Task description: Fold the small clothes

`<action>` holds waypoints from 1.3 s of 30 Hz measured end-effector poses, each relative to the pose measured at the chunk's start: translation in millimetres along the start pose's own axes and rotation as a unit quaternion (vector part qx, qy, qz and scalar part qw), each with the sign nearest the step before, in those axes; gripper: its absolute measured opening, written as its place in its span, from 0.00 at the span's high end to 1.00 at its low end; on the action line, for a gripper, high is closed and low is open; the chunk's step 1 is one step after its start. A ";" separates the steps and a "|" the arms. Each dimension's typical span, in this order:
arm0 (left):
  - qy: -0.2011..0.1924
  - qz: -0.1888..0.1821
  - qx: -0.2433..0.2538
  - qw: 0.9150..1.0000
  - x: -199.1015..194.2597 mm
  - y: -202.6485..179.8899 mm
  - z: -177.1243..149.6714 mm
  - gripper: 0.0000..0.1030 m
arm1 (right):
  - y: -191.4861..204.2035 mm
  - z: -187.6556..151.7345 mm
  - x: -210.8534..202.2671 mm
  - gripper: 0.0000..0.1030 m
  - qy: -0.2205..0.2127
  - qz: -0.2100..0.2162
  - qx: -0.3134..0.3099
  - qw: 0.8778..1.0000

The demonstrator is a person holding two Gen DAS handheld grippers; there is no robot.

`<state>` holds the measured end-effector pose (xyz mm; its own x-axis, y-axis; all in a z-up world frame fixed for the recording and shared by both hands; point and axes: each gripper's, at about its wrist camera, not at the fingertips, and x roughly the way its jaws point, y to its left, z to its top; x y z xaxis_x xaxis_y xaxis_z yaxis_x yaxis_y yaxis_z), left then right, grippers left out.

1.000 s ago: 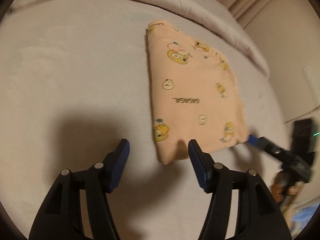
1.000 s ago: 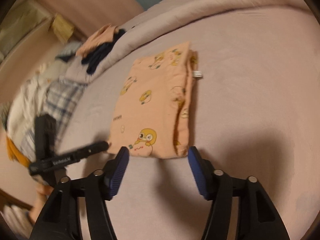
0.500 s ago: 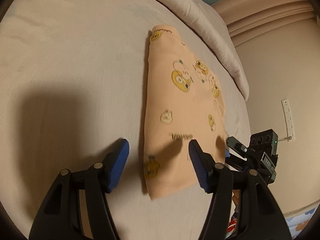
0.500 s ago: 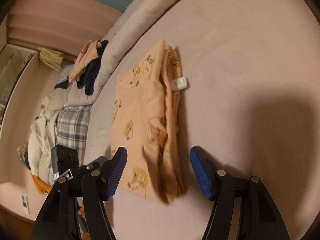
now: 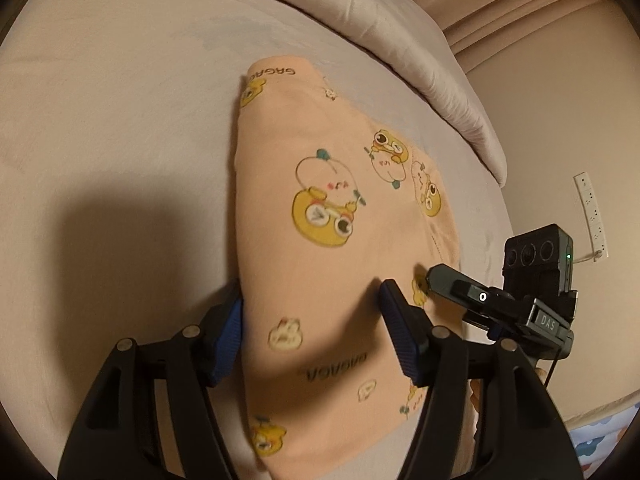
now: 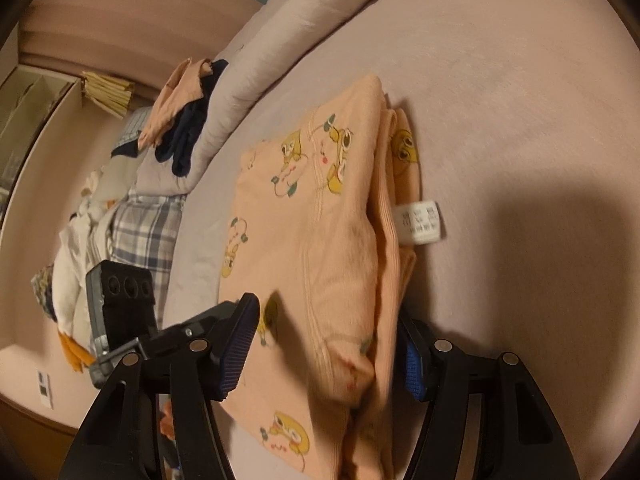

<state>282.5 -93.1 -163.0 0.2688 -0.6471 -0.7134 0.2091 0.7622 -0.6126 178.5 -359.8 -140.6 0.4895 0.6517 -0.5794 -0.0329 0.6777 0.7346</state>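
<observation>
Hand-held gripper (image 5: 312,330) (left) now astride garment (image 5: 340,240)

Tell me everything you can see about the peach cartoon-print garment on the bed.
The peach garment is soft knit cotton by its look, printed with yellow cartoon ducks and the word GAGAGA. It lies folded into a flat, layered oblong on the pale bedsheet. Stacked edges and a white care label show along one side. The left gripper and right gripper each straddle its near end, jaws open; whether the pads touch the cloth is unclear.
</observation>
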 end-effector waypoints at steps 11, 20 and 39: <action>-0.008 0.053 0.029 0.998 -1.1 -5.8 -1.1 0.59 | 15.1 -7.4 0.7 0.62 -0.037 -0.068 -0.055 0.995; -0.030 0.079 0.067 0.994 -17.7 -25.5 -6.9 0.72 | 61.3 -17.0 -8.0 0.71 -0.072 -0.113 -0.131 0.982; -0.063 0.080 0.078 0.992 -72.2 -34.6 -44.3 0.72 | 111.0 -47.9 -21.7 0.71 -0.096 -0.113 -0.196 0.969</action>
<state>214.2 -73.4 -105.4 0.4236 -0.5178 -0.7433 0.2937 0.8547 -0.4281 122.4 -282.4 -63.4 0.6750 0.4218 -0.6053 -0.2163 0.8975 0.3842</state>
